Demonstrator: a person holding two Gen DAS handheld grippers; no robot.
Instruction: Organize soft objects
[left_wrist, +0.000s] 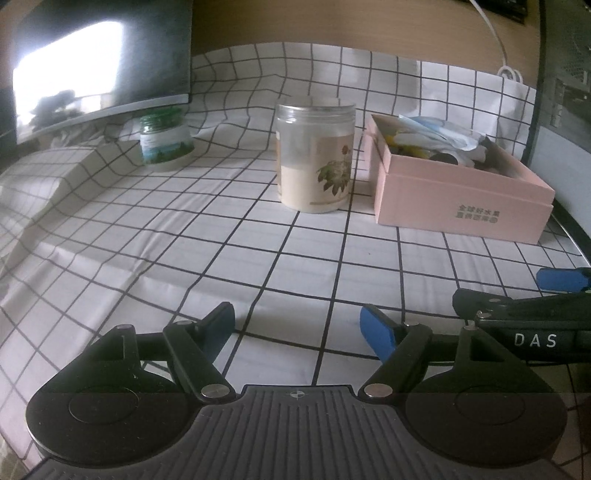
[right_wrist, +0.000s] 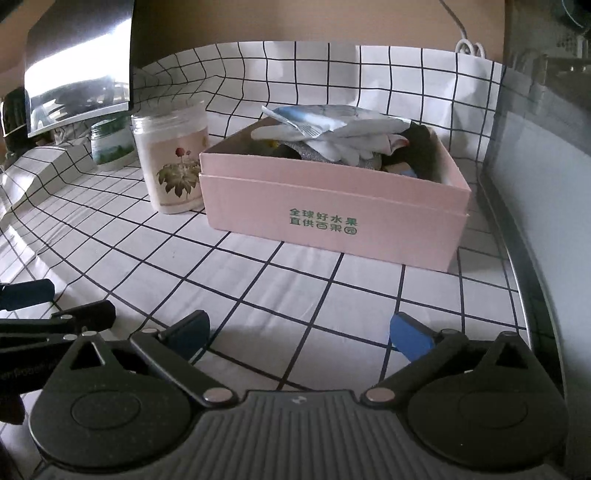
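Observation:
A pink cardboard box stands on the checked tablecloth, also in the left wrist view at the right. It is filled with soft items: a white glove, a blue-white plastic pouch on top, and dark cloth. My left gripper is open and empty, low over the cloth in front of the jar. My right gripper is open and empty, in front of the box. Each gripper shows at the edge of the other's view.
A clear jar with a flower label stands left of the box. A small green-lidded jar sits further left under a monitor. A white paper bag stands behind the box. The table's metal edge runs along the right.

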